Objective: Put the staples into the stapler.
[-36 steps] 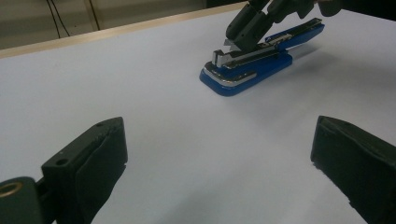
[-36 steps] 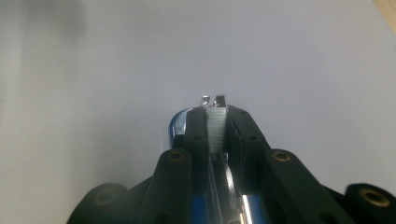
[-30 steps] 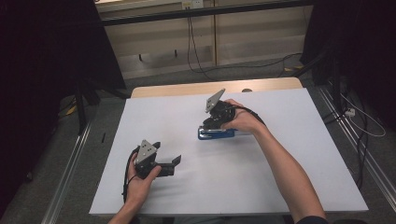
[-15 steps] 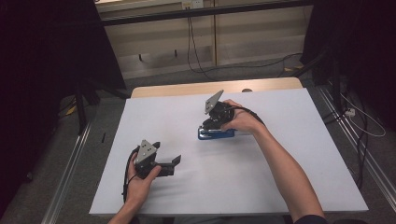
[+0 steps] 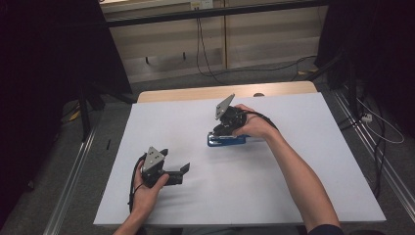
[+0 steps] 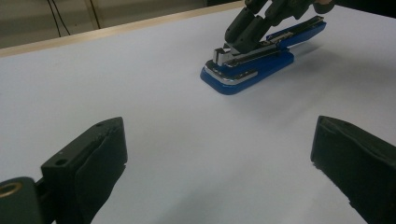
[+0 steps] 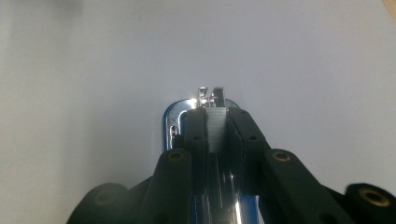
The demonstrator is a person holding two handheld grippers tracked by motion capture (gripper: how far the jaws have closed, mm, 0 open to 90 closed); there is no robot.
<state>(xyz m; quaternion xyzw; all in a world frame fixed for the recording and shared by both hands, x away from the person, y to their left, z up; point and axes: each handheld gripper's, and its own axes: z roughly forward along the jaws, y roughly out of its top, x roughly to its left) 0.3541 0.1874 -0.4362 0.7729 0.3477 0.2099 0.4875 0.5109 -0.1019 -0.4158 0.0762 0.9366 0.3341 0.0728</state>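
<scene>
Right gripper [image 5: 219, 131] pinches the metal top of the blue stapler [image 5: 226, 141], which lies mid desk [image 5: 293, 196], w/ left gripper [image 5: 182, 172] wide open & resting near the front-left, well apart from it.

A dim room around a white-topped table

The table [image 5: 313, 161] has a white surface with a pale wooden edge [image 5: 195, 93] at its far side. Beyond it stand light wood wall panels [image 5: 254, 39] with black cables [image 5: 200, 44] hanging down; grey carpet [image 5: 63, 161] and metal rails [image 5: 73, 171] flank the table, with dark curtains [image 5: 44, 63] at both sides.
</scene>
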